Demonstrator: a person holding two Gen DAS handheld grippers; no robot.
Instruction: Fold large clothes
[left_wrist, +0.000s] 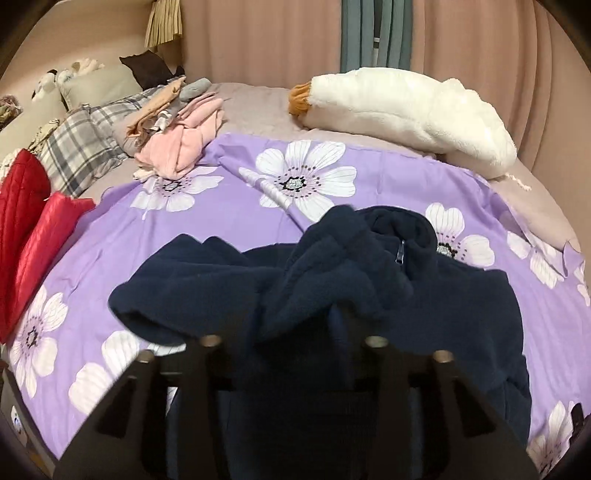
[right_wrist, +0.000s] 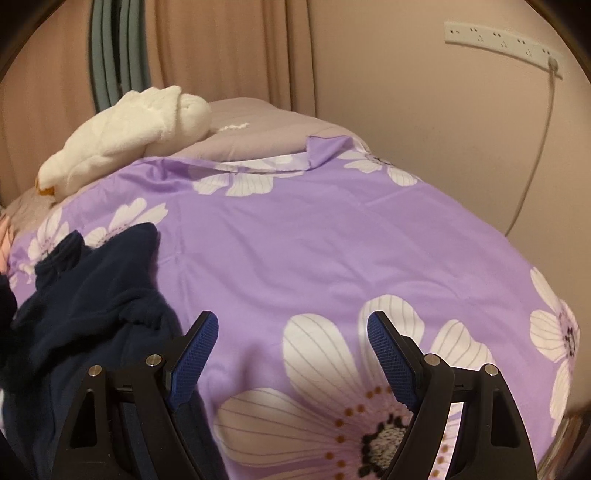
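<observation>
Navy fleece jacket (left_wrist: 332, 295) lies bunched on the purple flowered bedspread (left_wrist: 229, 206), near the bed's front edge. Left gripper (left_wrist: 291, 341) is buried in the fleece, fingertips hidden, so its grip can't be told. Right gripper (right_wrist: 291, 332) spread wide over bare bedspread, jacket just beside its left finger.

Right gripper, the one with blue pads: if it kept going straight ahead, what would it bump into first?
Probably the purple floral bedsheet: the right gripper is open and empty, the sheet directly ahead.
</observation>
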